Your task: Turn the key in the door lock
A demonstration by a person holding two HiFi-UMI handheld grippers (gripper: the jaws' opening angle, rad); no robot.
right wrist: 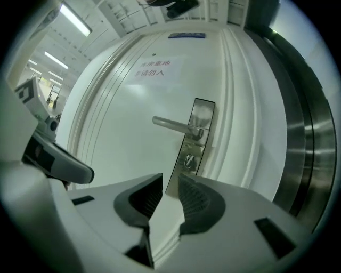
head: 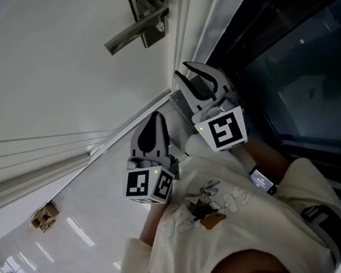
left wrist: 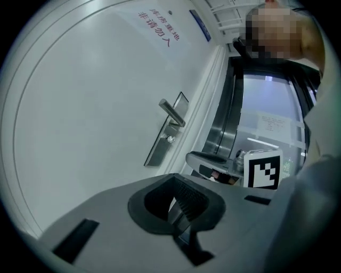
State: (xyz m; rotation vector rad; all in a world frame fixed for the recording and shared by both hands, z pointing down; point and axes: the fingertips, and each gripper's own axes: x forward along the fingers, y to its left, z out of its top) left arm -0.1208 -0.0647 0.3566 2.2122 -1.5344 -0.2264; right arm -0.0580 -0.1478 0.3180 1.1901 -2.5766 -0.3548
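The white door [head: 49,68] bears a steel lock plate [right wrist: 196,136] with a lever handle [right wrist: 173,125]. Below the handle, a small key [right wrist: 189,159] sits in the keyhole; in the left gripper view the key [left wrist: 171,139] shows as a small bright knob. My right gripper [right wrist: 170,184] is open, with only the door showing through its gap, a short way back from the lock plate. My left gripper [left wrist: 178,194] looks shut and empty, and is held further back and to the left. In the head view both grippers, left [head: 157,120] and right [head: 187,71], hang below the handle [head: 137,31].
A moulded door frame [right wrist: 240,106] and a dark steel-and-glass panel [head: 301,65] run along the door's right side. A sign with red characters [right wrist: 152,68] is on the door above the handle. The person's sleeve [head: 236,219] fills the lower head view.
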